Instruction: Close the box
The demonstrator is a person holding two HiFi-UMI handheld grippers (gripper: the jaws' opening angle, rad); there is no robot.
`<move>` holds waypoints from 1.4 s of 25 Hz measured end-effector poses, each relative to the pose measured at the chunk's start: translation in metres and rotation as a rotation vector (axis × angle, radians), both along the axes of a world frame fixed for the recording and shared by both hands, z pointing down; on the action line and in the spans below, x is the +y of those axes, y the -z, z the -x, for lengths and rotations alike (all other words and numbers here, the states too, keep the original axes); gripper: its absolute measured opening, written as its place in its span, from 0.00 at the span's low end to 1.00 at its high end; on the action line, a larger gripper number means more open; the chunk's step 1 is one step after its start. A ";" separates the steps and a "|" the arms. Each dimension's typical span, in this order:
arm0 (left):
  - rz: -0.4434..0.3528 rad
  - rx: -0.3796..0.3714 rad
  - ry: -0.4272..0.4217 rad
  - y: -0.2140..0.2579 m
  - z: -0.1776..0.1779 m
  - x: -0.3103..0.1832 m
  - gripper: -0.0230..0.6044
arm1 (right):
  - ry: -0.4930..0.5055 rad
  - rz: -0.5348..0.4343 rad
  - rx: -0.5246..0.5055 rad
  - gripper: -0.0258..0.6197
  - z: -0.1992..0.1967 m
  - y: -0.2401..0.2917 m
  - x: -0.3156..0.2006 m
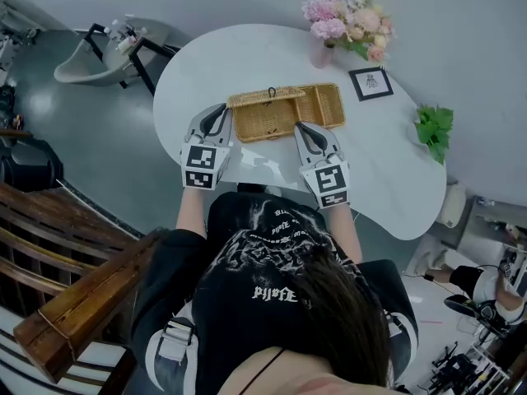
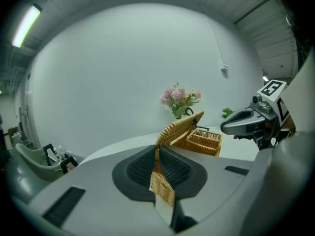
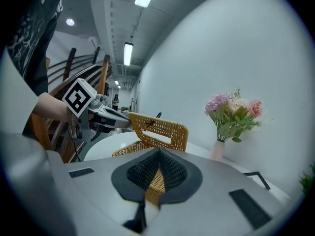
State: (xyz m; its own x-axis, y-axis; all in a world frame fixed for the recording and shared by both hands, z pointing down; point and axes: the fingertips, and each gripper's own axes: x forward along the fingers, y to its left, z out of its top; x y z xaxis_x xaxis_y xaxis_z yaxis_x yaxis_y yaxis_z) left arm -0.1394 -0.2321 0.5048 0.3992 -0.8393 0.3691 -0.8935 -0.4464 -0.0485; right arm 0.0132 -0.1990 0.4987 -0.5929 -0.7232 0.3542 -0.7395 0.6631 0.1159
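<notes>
Left gripper (image 1: 221, 113) pinching the raised lid (image 1: 268, 98) at its left corner | right gripper (image 1: 305, 128) clamped on the box (image 1: 326, 105) at its near rim | box just beyond both tools on table (image 1: 247, 56), long axis left-right | lid seems hinged along far edge; my left hand should swing it down toward me

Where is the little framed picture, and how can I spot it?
Find the big white table. At its far side stands a vase of pink flowers; the framed picture sits just right of it. It is the only small black-edged square, unlike the woven wicker box and leafy green plant.
</notes>
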 end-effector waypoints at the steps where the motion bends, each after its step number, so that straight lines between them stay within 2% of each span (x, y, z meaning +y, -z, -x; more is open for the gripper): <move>1: 0.003 -0.006 -0.001 -0.002 -0.001 0.002 0.10 | 0.003 0.002 0.000 0.08 0.000 -0.001 0.001; 8: 0.038 -0.006 0.014 -0.018 -0.006 0.017 0.08 | 0.015 0.010 -0.011 0.08 -0.007 -0.005 0.009; 13: 0.050 -0.050 0.014 -0.026 -0.009 0.024 0.08 | 0.009 0.013 -0.020 0.08 -0.013 -0.005 0.014; 24: 0.081 -0.097 0.017 -0.041 -0.015 0.035 0.08 | 0.024 0.031 -0.012 0.08 -0.021 -0.013 0.021; 35: 0.121 -0.093 0.006 -0.067 -0.026 0.052 0.07 | 0.024 0.038 0.005 0.08 -0.028 -0.018 0.031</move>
